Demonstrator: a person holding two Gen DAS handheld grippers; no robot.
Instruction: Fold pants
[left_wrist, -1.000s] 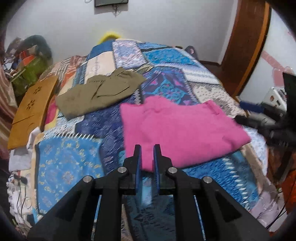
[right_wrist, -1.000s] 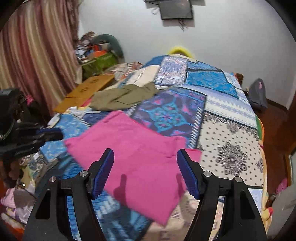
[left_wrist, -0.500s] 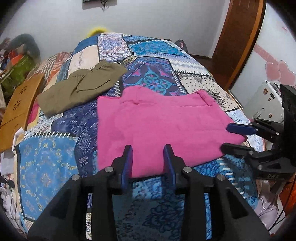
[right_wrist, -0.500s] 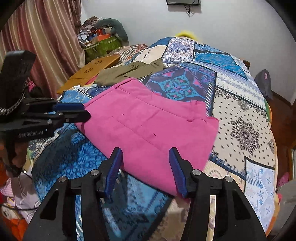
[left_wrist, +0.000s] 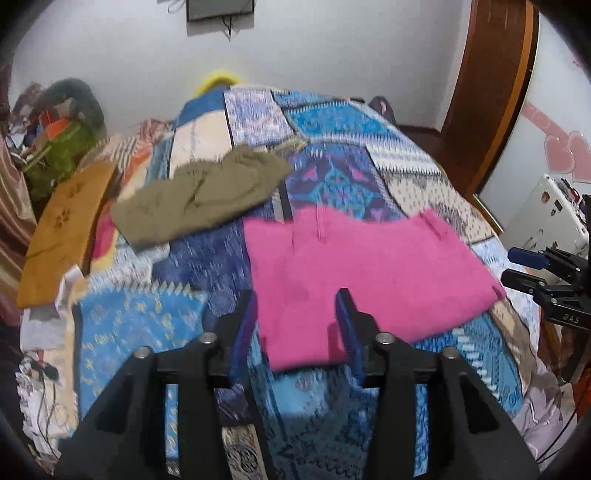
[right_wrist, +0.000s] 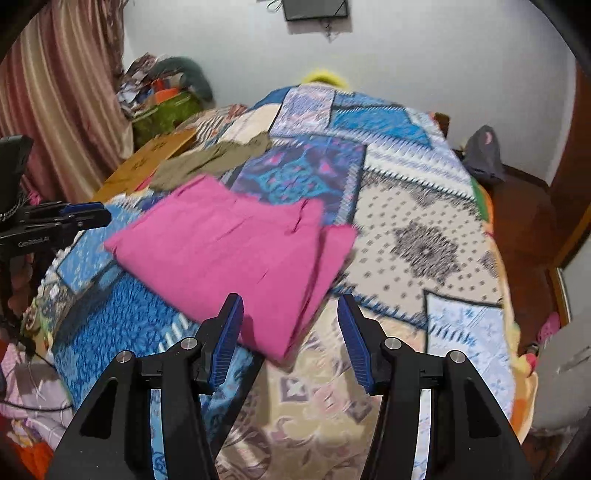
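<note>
Pink pants (left_wrist: 362, 273) lie folded on the patchwork bedspread (left_wrist: 332, 173), both the left gripper (left_wrist: 295, 325) and the right gripper (right_wrist: 290, 328) spread, empty, near them.

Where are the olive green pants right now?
The olive green pants lie on the patchwork bedspread, up-left of the pink pants in the left wrist view, beside the wooden board.

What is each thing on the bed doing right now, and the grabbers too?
Pink pants: folded, lying flat on the bed, nothing gripping them.
Olive pants: lying loosely folded farther back.
Left hand-held gripper: open, empty, above the pink pants' near edge.
Right hand-held gripper: open, empty, above their near corner.
</note>
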